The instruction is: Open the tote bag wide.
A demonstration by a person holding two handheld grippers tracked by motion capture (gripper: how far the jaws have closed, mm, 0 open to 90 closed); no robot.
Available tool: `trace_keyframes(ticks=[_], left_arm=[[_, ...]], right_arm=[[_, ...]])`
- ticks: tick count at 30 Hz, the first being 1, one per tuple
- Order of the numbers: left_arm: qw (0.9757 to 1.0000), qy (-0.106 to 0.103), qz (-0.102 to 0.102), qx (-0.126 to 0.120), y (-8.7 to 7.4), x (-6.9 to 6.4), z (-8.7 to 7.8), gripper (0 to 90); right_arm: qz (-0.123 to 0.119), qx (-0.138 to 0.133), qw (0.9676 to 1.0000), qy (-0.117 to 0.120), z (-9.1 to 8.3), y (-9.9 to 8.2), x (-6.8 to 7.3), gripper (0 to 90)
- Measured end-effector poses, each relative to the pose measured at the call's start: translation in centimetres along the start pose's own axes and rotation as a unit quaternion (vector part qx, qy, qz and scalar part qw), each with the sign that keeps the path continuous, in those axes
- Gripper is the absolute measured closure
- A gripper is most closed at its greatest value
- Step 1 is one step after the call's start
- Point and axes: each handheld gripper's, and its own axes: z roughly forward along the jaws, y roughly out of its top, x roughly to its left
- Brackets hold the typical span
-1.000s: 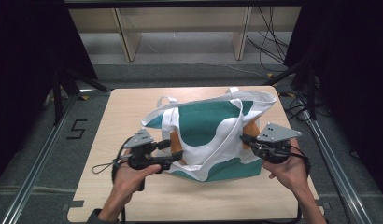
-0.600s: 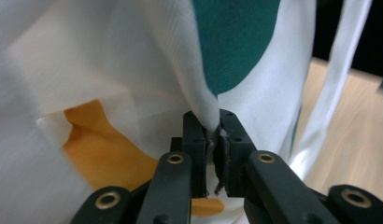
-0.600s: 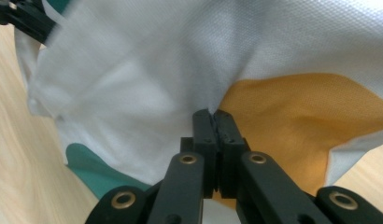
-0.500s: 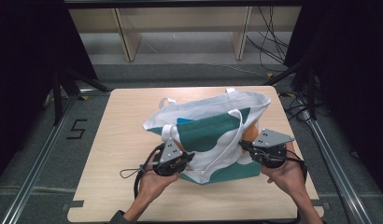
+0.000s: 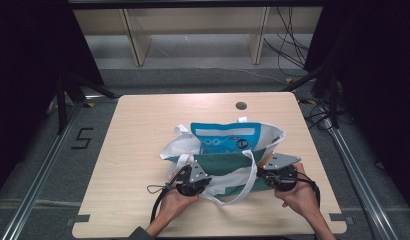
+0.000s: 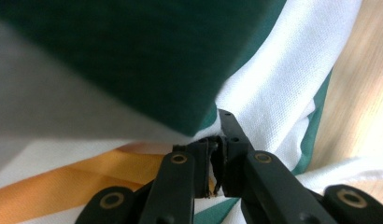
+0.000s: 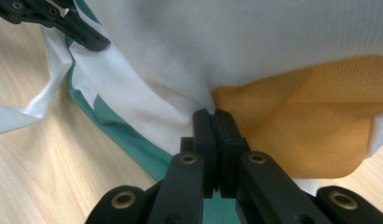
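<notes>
Tote bag (image 5: 228, 167), green and white with orange patches, sits on the tabletop (image 5: 138, 130) a little toward the near edge and roughly midway between the left and right edges. Its mouth is open and faces up. A blue packet (image 5: 225, 139) stands upright inside the bag against the far wall, with its top above the near rim. One white handle (image 5: 240, 187) loops forward over the near face of the bag and lies toward the near edge.

Left gripper (image 5: 193, 176): at the bag's near left corner, held in the left hand (image 5: 175, 202). In the left gripper view the jaws are pinched together on a fold of bag cloth (image 6: 255, 88), where white meets green; an orange strip (image 6: 101, 170) of the bag runs just below the tips. The jaws have just been closing, and cloth is between them.

Right gripper (image 5: 278, 172): at the bag's near right corner, held in the right hand (image 5: 300, 197). In the right gripper view the jaws are fully together, nipping the cloth right on the seam between the white panel (image 7: 227, 42) and the orange patch (image 7: 311, 121).

Both grippers sit low, close to the tabletop, on opposite sides of the bag's near face, well apart. The left gripper's tip (image 7: 82, 32) appears at the top left of the right gripper view, touching the bag's white cloth.

A dark round hole (image 5: 241, 106) is in the tabletop near the far edge, clear of the bag.
</notes>
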Motion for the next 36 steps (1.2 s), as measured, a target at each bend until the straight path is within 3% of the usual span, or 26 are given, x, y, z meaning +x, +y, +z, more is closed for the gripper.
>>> trace_keyframes(ticks=[3,4,5,6,8,11,12,13,14,15,16,17,18,19,20,22,24,25,26,29,31,32,34,35,36], left_arm=[[1.0,-0.004,-0.002,-0.003,-0.1,0.1,-0.1,83.5],[1.0,-0.007,-0.001,-0.001,-0.1,0.2,-0.4,78.8],[0.9999,-0.01,-0.004,-0.007,-0.1,0.1,-0.5,78.8],[0.9999,-0.013,0.005,-0.001,0.0,0.1,-1.1,70.9],[0.9993,-0.034,-0.01,-0.01,0.1,0.0,-2.8,60.0],[0.9981,-0.057,-0.021,-0.012,0.1,-0.1,-5.4,50.9],[0.9981,-0.057,-0.021,-0.012,0.1,-0.1,-5.4,47.8],[0.998,-0.059,-0.022,-0.012,0.1,0.1,-6.7,47.8],[0.9972,-0.063,-0.034,-0.023,0.1,0.5,-8.3,43.4],[0.9972,-0.063,-0.034,-0.023,0.1,0.5,-8.3,43.1],[0.9966,-0.056,-0.038,-0.048,0.3,1.1,-10.1,43.0],[0.9966,-0.056,-0.038,-0.048,0.3,1.1,-10.1,42.7],[0.9966,-0.04,-0.041,-0.059,0.8,2.1,-11.9,42.4],[0.9966,-0.04,-0.041,-0.059,0.8,2.1,-11.9,42.4],[0.9954,-0.023,-0.052,-0.077,1.5,3.3,-13.2,42.4],[0.9937,-0.006,-0.07,-0.088,2.1,4.3,-14.1,42.6],[0.9907,0.01,-0.087,-0.104,2.6,5.4,-14.3,42.6],[0.9907,0.01,-0.087,-0.104,2.6,5.4,-14.3,42.6],[0.989,0.023,-0.097,-0.11,2.8,6.1,-14.3,42.6],[0.9873,0.052,-0.115,-0.097,2.8,8.0,-13.1,39.9],[0.9861,0.056,-0.127,-0.092,2.8,8.7,-12.4,38.7],[0.9863,0.062,-0.127,-0.086,2.8,9.3,-12.0,36.8],[0.9841,0.069,-0.145,-0.075,2.8,10.4,-10.7,35.7],[0.9836,0.062,-0.155,-0.067,2.8,10.9,-10.0,35.7],[0.9816,0.053,-0.17,-0.068,2.8,11.4,-8.8,36.9]], right_arm=[[0.002,0.004,0.9999,0.012,0.7,-0.9,0.3,89.7],[0.012,0.027,0.9991,0.031,1.7,-1.8,0.7,89.7],[0.012,0.027,0.9991,0.031,1.7,-1.8,0.7,89.7],[0.011,0.034,0.9986,0.038,2.6,-2.4,0.9,89.6],[0.015,0.026,0.9989,0.035,3.0,-2.6,1.0,89.5],[0.019,0.023,0.9987,0.042,2.5,-2.5,0.6,87.4],[0.019,0.023,0.9987,0.042,2.5,-2.5,0.6,87.4],[0.03,0.021,0.9981,0.05,2.0,-2.5,0.5,83.2],[0.036,0.021,0.9978,0.051,0.8,-2.5,0.2,73.5],[0.038,0.025,0.9974,0.057,-0.1,-2.5,0.1,70.4],[0.029,0.015,0.9978,0.058,-1.1,-2.5,0.0,70.4],[0.029,0.015,0.9978,0.058,-1.1,-2.5,0.0,70.4],[0.024,0.013,0.9983,0.051,-3.8,-2.1,-0.4,70.0],[0.024,0.013,0.9983,0.051,-3.8,-2.1,-0.4,70.0],[0.048,-0.013,0.9984,0.026,-6.6,-1.5,-0.7,67.7],[0.06,-0.029,0.9977,0.009,-8.4,-0.9,-1.0,64.6],[0.074,-0.048,0.9958,-0.025,-9.7,-0.3,-1.2,62.9],[0.074,-0.048,0.9958,-0.025,-9.7,-0.3,-1.2,62.9],[0.072,-0.046,0.9957,-0.037,-10.2,0.0,-1.4,61.4],[0.077,-0.074,0.9919,-0.069,-10.9,0.6,-1.9,54.7],[0.082,-0.079,0.9902,-0.081,-10.8,0.9,-2.3,53.3],[0.087,-0.091,0.9876,-0.094,-10.4,1.3,-3.1,53.1],[0.101,-0.098,0.9858,-0.092,-9.1,2.1,-4.4,52.8],[0.094,-0.079,0.9888,-0.084,-7.3,2.5,-5.1,56.1],[0.092,-0.067,0.9902,-0.08,-6.6,2.6,-5.3,59.9]])
